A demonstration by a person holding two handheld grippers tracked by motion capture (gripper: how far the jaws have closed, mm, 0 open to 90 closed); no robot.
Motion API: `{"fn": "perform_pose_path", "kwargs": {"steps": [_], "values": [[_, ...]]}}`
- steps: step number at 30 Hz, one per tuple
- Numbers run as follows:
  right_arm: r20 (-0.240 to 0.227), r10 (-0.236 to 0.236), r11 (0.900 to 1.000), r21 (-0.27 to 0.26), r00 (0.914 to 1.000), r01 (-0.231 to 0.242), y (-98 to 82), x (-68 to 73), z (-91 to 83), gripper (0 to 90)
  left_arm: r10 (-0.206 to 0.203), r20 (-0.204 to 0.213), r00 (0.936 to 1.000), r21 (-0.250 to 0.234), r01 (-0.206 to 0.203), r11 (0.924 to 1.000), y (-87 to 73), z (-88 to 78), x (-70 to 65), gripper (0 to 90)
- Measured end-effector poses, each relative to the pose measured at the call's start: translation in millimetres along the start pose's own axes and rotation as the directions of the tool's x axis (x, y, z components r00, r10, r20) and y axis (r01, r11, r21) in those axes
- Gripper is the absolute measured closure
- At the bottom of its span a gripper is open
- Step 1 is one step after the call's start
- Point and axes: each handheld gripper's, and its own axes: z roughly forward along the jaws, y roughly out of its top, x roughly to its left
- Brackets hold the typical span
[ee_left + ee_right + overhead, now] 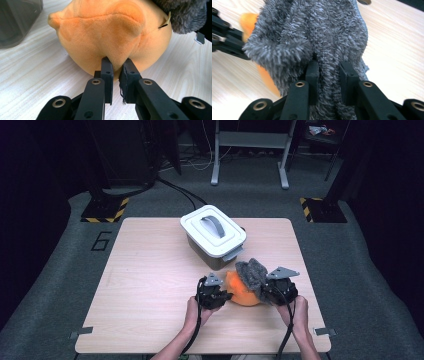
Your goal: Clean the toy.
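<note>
An orange plush toy (241, 292) rests on the wooden table (150, 280) near its front edge. My left gripper (226, 296) is shut on a pinch of the orange plush (110, 37) at its left side. A grey fuzzy cloth (252, 272) lies draped over the plush's upper right. My right gripper (261, 292) is shut on that grey cloth (317, 37), which bunches up between its jaws. Orange plush (247, 20) peeks out from behind the cloth in the right gripper view.
A grey storage box with a white handled lid (213, 236) stands just behind the plush, its dark wall (17, 22) close on the left. The table's front edge lies right under the hands.
</note>
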Motion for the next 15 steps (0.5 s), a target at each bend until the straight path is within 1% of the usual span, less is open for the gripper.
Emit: {"fn": "perform_pose_path", "kwargs": {"steps": [1, 2, 4, 5, 6, 8, 9, 10, 12, 13, 15], "values": [[0.006, 0.009, 1.000, 0.001, 0.9999, -0.009, -1.4, -1.2, 0.6, 72.2, 0.000, 0.002, 1.0000, 0.001, 0.000, 1.0000, 0.0, 0.0, 0.1, 81.6], [0.003, 0.017, 1.000, 0.007, 0.9999, -0.017, -3.5, -4.4, 0.8, 72.1, 0.001, 0.000, 1.0000, 0.002, -0.001, 1.0000, 0.0, -0.1, 0.0, 81.6], [0.018, 0.031, 0.999, 0.011, 0.9993, -0.031, -6.4, -8.1, 2.3, 72.1, 0.000, 0.001, 1.0000, 0.002, 0.000, 1.0000, -0.2, -0.2, 0.1, 81.6], [0.021, 0.031, 0.999, 0.018, 0.9993, -0.031, -7.7, -10.0, 2.6, 72.1, 0.000, 0.001, 1.0000, 0.003, 0.000, 1.0000, -0.4, -0.2, 0.2, 81.6], [0.024, 0.042, 0.999, 0.014, 0.9989, -0.042, -9.4, -11.9, 4.2, 72.1, 0.001, 0.001, 1.0000, 0.003, -0.001, 1.0000, -0.6, -0.1, 0.2, 81.6], [0.030, 0.055, 0.998, 0.028, 0.9981, -0.055, -12.6, -15.3, 6.5, 72.1, -0.002, 0.003, 1.0000, 0.003, 0.002, 1.0000, -0.6, -0.1, 0.3, 81.6], [0.033, 0.063, 0.998, 0.023, 0.9974, -0.064, -14.2, -17.1, 8.2, 72.1, -0.003, 0.004, 1.0000, 0.002, 0.003, 1.0000, -0.7, -0.1, 0.4, 81.6], [0.031, 0.063, 0.998, 0.029, 0.9975, -0.064, -15.2, -18.5, 8.7, 72.1, -0.005, 0.003, 1.0000, 0.002, 0.005, 1.0000, -0.8, 0.0, 0.4, 81.6], [0.040, 0.087, 0.995, 0.037, 0.9954, -0.088, -18.2, -21.4, 12.1, 72.1, -0.005, 0.002, 1.0000, 0.000, 0.005, 1.0000, -1.1, 0.2, 0.8, 81.6], [0.037, 0.086, 0.995, 0.043, 0.9956, -0.087, -19.4, -22.7, 12.9, 72.1, -0.006, 0.001, 1.0000, 0.000, 0.006, 1.0000, -1.4, 0.1, 0.7, 81.6], [0.049, 0.097, 0.993, 0.056, 0.9940, -0.100, -22.7, -25.4, 16.7, 72.1, -0.005, 0.001, 1.0000, 0.002, 0.005, 1.0000, -1.5, 0.1, 0.9, 81.6]]}}
